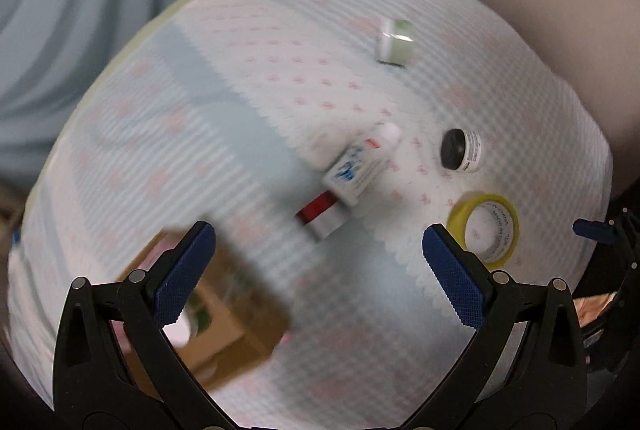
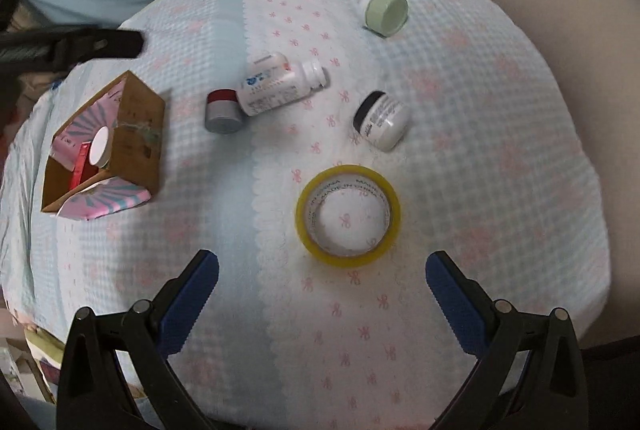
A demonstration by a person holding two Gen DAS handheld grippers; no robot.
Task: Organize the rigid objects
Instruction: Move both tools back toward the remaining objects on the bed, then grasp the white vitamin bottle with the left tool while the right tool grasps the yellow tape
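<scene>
Checked cloth covers the worktop; my right gripper, jaws spread and empty, should straddle the tape roll squarely before closing.

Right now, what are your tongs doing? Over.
Left tongs open, right tongs open, both empty. Tape roll just ahead of right. Box part filled. Nothing blocking.

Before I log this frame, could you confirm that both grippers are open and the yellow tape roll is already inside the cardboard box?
Not quite: the yellow tape roll lies on the cloth, outside the cardboard box, as the right wrist view shows. Both the left gripper and right gripper are open.
</scene>
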